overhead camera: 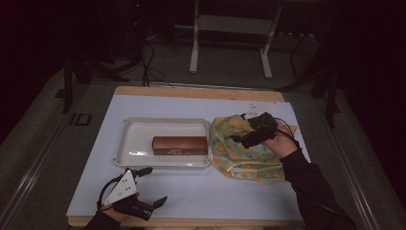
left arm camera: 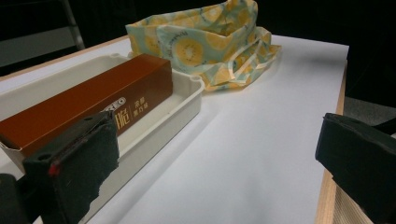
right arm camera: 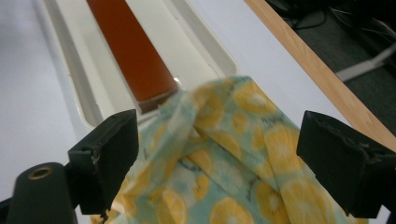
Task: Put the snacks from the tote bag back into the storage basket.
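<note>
A long brown box (overhead camera: pixel 180 145) lies in a white tray (overhead camera: pixel 143 122) at the middle of the table. Right of the tray sits a crumpled fabric bag (overhead camera: pixel 244 158) printed with yellow lemon slices, one corner touching the tray's rim. My right gripper (overhead camera: pixel 241 129) hovers over the bag's top, pointing toward the tray. In the right gripper view its jaws stand wide apart over the bag (right arm camera: pixel 233 154), open (right arm camera: pixel 224 144), with the box end (right arm camera: pixel 130 51) beyond. My left gripper (overhead camera: pixel 155 184) rests near the front edge, open (left arm camera: pixel 215 163), facing the box (left arm camera: pixel 93 100) and bag (left arm camera: pixel 210 42).
A white sheet (overhead camera: pixel 201 191) covers the wooden table, whose bare edge (overhead camera: pixel 191 92) shows at the back. Beyond it, a metal stand's legs (overhead camera: pixel 194 57) and cables (overhead camera: pixel 148 62) lie on the dark floor. Open sheet stretches in front of the tray.
</note>
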`<state>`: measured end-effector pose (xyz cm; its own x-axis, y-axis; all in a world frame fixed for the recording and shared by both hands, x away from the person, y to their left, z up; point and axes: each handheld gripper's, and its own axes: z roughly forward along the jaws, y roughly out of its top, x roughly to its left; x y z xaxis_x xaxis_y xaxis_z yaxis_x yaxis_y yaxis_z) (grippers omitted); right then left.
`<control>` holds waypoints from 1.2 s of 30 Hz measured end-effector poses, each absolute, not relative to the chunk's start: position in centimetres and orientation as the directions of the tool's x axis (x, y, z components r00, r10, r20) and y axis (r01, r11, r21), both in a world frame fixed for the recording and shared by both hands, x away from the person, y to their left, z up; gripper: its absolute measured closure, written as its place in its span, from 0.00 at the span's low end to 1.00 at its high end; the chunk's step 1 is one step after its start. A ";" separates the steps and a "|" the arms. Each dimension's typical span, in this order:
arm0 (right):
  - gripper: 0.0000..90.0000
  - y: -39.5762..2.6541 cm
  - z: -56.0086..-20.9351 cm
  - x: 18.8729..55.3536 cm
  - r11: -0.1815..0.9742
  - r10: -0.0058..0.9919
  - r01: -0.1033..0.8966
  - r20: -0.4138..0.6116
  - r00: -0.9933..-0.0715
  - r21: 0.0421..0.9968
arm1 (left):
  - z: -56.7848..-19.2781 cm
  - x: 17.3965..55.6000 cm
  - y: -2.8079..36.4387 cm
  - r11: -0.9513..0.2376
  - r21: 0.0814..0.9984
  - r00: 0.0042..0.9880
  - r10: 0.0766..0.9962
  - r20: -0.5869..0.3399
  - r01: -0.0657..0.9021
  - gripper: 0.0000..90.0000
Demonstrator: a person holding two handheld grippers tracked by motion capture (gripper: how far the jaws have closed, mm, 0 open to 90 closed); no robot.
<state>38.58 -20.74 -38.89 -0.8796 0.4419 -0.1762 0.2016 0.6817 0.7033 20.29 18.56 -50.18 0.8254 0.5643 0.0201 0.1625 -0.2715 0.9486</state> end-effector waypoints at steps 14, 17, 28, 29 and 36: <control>0.15 -24.7 -41.2 36.0 0.581 0.595 0.242 -0.203 -0.778 0.777 | -50.2 20.3 18.5 -0.274 0.948 0.826 0.564 0.021 0.163 0.00; 0.15 -25.4 -41.7 35.3 0.544 0.641 0.245 -0.209 -0.739 0.802 | -50.2 20.3 18.5 -0.269 0.949 0.826 0.564 0.017 0.165 0.00; 0.15 -28.3 -43.6 33.6 0.424 0.771 0.273 -0.186 -0.608 0.864 | -50.2 20.3 18.5 -0.267 0.950 0.828 0.560 0.018 0.161 0.00; 0.15 -28.6 -43.8 33.4 0.404 0.783 0.276 -0.174 -0.597 0.872 | -50.2 20.3 18.5 -0.266 0.950 0.828 0.561 0.017 0.161 0.00; 0.15 -30.0 -45.0 32.8 0.375 0.819 0.287 -0.170 -0.548 0.881 | -50.3 20.3 18.4 -0.272 0.949 0.830 0.557 0.020 0.160 0.00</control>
<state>32.80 -30.04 -44.97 -0.5482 0.8189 -0.1696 0.2872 0.3748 0.8815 20.33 18.44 -50.26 0.8305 0.5567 0.0196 0.1597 -0.2716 0.9491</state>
